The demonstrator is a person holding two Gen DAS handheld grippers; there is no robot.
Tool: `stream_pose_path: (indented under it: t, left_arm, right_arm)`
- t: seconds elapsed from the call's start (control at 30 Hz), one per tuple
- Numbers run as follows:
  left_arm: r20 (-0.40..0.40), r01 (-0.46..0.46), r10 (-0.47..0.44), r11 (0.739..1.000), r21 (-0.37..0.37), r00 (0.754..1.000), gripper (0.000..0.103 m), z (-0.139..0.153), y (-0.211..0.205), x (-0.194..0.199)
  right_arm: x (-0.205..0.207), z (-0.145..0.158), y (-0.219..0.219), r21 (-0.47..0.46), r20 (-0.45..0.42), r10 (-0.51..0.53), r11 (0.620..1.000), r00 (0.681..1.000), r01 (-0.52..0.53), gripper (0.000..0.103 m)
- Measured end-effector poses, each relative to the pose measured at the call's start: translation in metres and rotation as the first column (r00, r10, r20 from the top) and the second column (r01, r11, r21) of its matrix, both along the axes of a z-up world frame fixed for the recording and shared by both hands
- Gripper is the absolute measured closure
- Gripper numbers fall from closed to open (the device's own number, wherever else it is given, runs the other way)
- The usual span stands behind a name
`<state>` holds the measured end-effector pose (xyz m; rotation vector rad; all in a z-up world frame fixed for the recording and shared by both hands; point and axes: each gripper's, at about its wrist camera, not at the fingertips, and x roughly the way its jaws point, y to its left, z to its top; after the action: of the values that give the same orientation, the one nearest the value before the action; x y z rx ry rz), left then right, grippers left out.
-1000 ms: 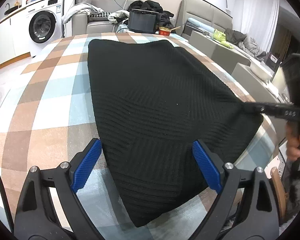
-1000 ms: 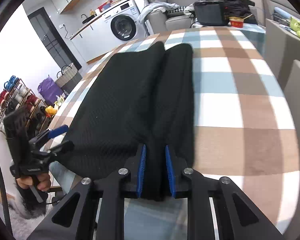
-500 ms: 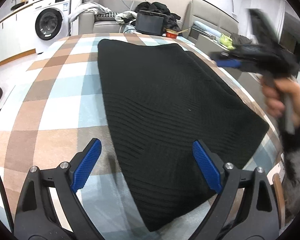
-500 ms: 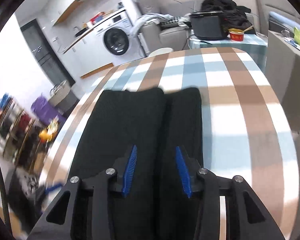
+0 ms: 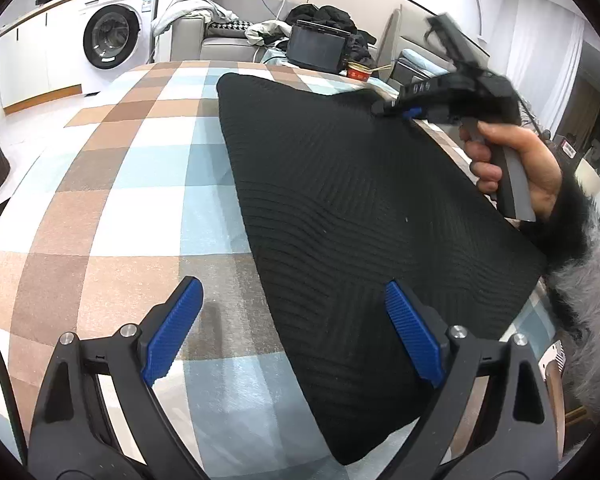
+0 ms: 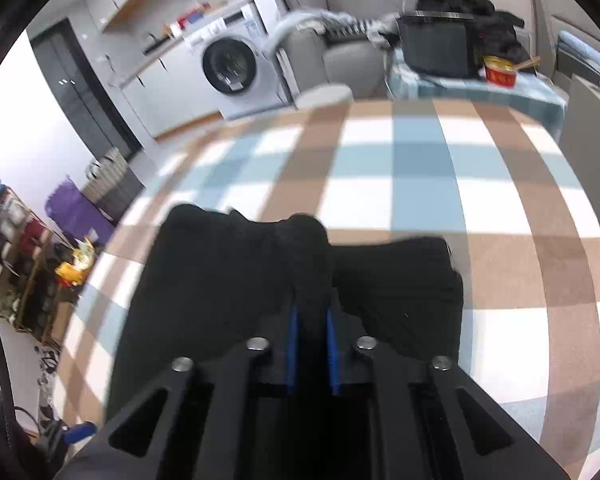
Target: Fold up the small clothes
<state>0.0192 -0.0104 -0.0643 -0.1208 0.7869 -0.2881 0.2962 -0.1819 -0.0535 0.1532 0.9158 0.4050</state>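
Black ribbed knit garment (image 5: 360, 208), far corner pinched by right gripper (image 6: 310, 356)

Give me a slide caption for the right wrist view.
Right gripper pinches a fold of the black knit on the checked tablecloth.

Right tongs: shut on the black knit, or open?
Shut on it. In the right wrist view the right tongs pinch a raised ridge of the black knit; the blue pads sit close with fabric between.
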Motion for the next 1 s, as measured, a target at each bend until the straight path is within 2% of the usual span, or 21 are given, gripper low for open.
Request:
stream_pose_path:
  t: [0.03,0.07,0.17,0.3,0.33,0.4,0.47,0.5,0.53,0.57,0.6,0.63,0.73,0.9,0.97,1.0]
  left_arm:
    - [-0.002,-0.002,0.002,1.0,-0.002,1.0,0.012,0.0,0.0,-0.001]
    - [-0.001,-0.005,0.005,1.0,-0.002,1.0,0.012,0.0,0.001,-0.001]
    - [0.0,-0.013,0.013,1.0,-0.003,1.0,0.012,0.0,0.002,0.002]
    - [-0.006,0.0,0.0,1.0,-0.002,1.0,0.012,-0.001,-0.001,0.005]
    - [-0.007,0.002,-0.002,1.0,-0.001,1.0,0.012,-0.001,-0.002,0.006]
    - [-0.006,0.002,-0.002,1.0,-0.003,1.0,0.012,-0.001,-0.002,0.005]
    - [-0.001,-0.005,0.005,1.0,-0.004,1.0,0.011,0.001,-0.001,0.004]
    - [0.001,-0.008,0.008,1.0,-0.004,1.0,0.011,0.002,-0.001,0.003]
    - [0.002,-0.01,0.01,1.0,-0.006,1.0,0.011,0.002,0.0,0.003]
    - [0.003,-0.012,0.012,1.0,-0.005,1.0,0.011,0.003,0.0,0.003]
    - [0.004,-0.014,0.014,1.0,-0.003,1.0,0.011,0.003,0.001,0.003]
    - [0.003,-0.015,0.015,1.0,-0.002,1.0,0.012,0.002,0.001,0.004]
    - [-0.017,-0.007,0.007,1.0,-0.001,1.0,0.011,-0.003,0.0,0.008]
    - [-0.012,0.006,-0.005,1.0,0.003,1.0,0.011,-0.003,-0.003,0.008]
    - [-0.01,0.002,-0.002,1.0,0.006,1.0,0.011,-0.003,-0.004,0.006]
    - [-0.01,0.002,-0.002,1.0,0.006,1.0,0.011,-0.003,-0.004,0.006]
  right_arm:
    - [0.005,-0.006,-0.001,-0.029,-0.032,-0.007,1.0,0.999,0.006,0.084]
    - [0.004,-0.008,-0.005,-0.012,-0.049,-0.004,1.0,0.999,0.003,0.084]
    - [-0.015,-0.002,-0.018,0.026,-0.067,0.003,1.0,0.998,-0.002,0.073]
    - [-0.049,-0.008,-0.014,0.045,-0.103,0.108,0.994,0.989,-0.104,0.07]
    - [-0.055,-0.011,-0.01,0.035,-0.104,0.117,0.993,0.988,-0.114,0.076]
    - [-0.063,-0.011,-0.004,-0.021,-0.049,0.102,0.994,0.994,-0.103,0.094]
    - [-0.064,-0.003,-0.005,0.008,-0.006,0.087,0.996,0.996,-0.087,0.094]
    - [-0.063,-0.001,-0.006,-0.009,0.005,0.068,0.998,0.998,-0.068,0.093]
    - [-0.062,0.0,-0.006,-0.03,0.004,0.058,0.998,0.998,-0.058,0.087]
    - [-0.059,-0.002,-0.007,-0.061,-0.022,0.048,0.997,0.999,-0.05,0.086]
    - [-0.058,-0.002,-0.011,-0.062,-0.035,0.045,0.997,0.998,-0.047,0.085]
    - [-0.059,0.001,-0.018,-0.037,-0.032,0.046,0.998,0.998,-0.047,0.079]
    - [-0.061,0.009,-0.047,-0.048,0.035,-0.069,0.996,0.997,0.07,0.064]
    - [-0.039,-0.007,-0.065,0.011,-0.04,-0.108,0.994,0.993,0.109,0.064]
    - [-0.032,-0.012,-0.059,-0.014,-0.029,-0.097,0.995,0.995,0.096,0.07]
    - [-0.03,-0.012,-0.055,-0.03,-0.014,-0.101,0.994,0.995,0.101,0.081]
